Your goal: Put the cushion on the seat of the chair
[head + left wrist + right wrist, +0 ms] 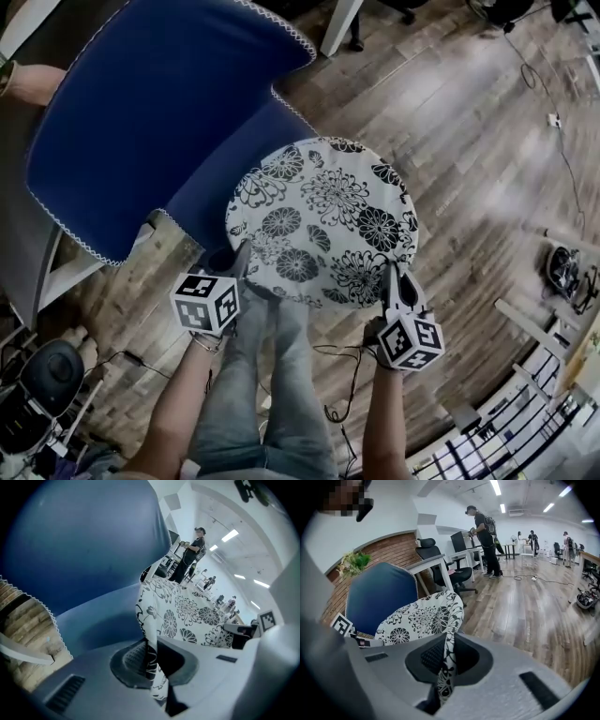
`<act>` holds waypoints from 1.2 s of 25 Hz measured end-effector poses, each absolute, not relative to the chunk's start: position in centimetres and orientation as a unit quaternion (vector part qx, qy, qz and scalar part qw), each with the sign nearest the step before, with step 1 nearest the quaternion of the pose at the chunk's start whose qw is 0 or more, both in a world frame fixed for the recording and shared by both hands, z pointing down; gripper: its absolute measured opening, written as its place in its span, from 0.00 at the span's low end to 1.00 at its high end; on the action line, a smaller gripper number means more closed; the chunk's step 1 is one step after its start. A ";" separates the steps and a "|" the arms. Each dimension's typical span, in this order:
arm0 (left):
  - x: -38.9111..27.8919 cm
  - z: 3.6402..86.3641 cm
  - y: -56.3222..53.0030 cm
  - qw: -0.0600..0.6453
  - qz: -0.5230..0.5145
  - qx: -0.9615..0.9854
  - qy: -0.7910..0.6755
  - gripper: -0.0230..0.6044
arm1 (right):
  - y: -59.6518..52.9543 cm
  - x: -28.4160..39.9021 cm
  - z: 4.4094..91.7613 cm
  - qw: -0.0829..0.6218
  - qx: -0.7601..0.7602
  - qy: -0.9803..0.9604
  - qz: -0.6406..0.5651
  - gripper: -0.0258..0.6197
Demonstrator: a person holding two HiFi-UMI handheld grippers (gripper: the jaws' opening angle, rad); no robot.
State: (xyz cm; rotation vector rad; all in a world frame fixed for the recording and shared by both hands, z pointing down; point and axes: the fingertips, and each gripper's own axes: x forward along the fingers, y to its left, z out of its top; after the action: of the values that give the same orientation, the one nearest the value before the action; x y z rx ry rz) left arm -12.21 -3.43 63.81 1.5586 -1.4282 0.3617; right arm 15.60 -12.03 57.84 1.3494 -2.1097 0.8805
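A round white cushion [323,225] with black flower print hangs flat in the air between both grippers, over the front of the blue chair's seat [230,173]. My left gripper [246,255] is shut on the cushion's near left edge [151,660]. On the near right edge [446,667] my right gripper [392,274] is shut as well. The chair's blue backrest [155,112] rises behind at the left and fills much of the left gripper view as the backrest [79,541]. It also shows in the right gripper view, backrest [377,595], behind the cushion [419,618].
The floor is wood planks [469,150]. A cable [342,384] lies by the person's legs [267,375]. A black bag [47,380] sits at the lower left. White desks and a black office chair [440,566] stand beyond, with a standing person [485,541] farther off.
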 end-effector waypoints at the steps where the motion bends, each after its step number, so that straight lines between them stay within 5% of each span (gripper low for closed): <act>1: -12.3 63.6 -3.4 0.481 0.152 0.638 -0.582 0.06 | -11.9 15.6 57.6 0.242 0.496 -0.768 0.324 0.07; 16: -14.1 63.4 -4.4 0.438 0.194 0.672 -0.564 0.07 | -9.1 15.5 59.0 0.187 0.551 -0.740 0.337 0.07; 30: -12.4 64.8 -3.4 0.448 0.221 0.624 -0.601 0.07 | -13.0 16.8 60.6 0.252 0.503 -0.755 0.338 0.07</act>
State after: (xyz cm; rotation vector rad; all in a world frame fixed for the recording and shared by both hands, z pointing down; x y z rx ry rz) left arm -12.44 -3.38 64.82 1.5433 -1.4866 0.5480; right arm 16.77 -13.00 60.62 1.3669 -2.0527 0.9202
